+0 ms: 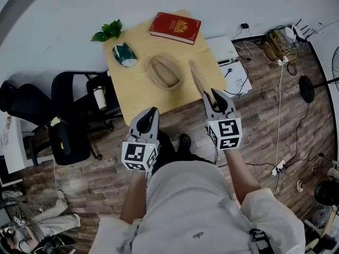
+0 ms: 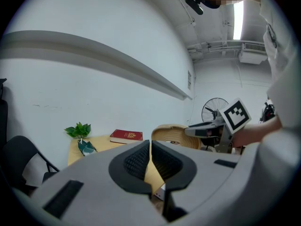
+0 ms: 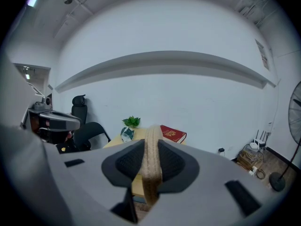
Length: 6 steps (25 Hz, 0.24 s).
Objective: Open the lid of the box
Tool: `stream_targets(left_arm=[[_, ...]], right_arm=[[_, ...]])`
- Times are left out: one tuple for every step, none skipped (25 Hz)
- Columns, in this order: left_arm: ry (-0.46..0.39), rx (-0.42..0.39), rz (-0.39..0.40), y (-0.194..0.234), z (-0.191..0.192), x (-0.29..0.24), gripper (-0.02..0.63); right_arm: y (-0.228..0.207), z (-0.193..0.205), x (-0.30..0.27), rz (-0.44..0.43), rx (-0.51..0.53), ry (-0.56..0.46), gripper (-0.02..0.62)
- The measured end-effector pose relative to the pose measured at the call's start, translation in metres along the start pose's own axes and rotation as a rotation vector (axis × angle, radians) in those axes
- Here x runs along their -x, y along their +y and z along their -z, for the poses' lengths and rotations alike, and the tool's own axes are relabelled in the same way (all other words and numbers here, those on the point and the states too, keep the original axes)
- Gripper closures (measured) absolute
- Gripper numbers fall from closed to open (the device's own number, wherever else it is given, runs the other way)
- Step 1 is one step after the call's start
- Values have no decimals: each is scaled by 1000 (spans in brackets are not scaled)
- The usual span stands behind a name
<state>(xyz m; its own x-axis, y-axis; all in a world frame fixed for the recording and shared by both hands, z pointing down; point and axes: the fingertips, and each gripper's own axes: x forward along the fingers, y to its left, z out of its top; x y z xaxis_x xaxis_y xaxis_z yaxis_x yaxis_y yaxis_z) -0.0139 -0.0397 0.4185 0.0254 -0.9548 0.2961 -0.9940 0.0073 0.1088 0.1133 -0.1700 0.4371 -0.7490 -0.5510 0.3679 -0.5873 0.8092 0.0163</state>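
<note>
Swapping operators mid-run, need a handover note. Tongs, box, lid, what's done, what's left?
Left tongs: shut, empty, held off the near edge of the light wooden table.
Right tongs: shut on the rim of the oval woven straw lid, which is held edge-on over the table's right side.
Oval woven straw box: mid-table, open, nothing visible inside.
Done: the lid is off the box.
Left: probably only to set the lid down. The bare table near the box looks like the easiest spot, clear of the red hardcover book at the far edge.
</note>
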Motion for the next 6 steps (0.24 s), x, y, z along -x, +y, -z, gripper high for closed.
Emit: stream_targets(left_arm=[[2,-1,0,0,0,0,589],[3,-1,0,0,1,-1,589],[3,-1,0,-1,1,-1,589],[4,-1,1,-1,1,-1,589],[4,-1,1,-1,1,-2,589],[4,-1,2,-1,2,-2,589]], right_arm=[[0,0,0,0,1,1,509],[-1,1,0,0,1,1,509],[-1,1,0,0,1,2,509],[-1,1,0,1,1,3,509],[-2,2,-1,2,1,4,509],[-2,2,-1,2,0,5,509]])
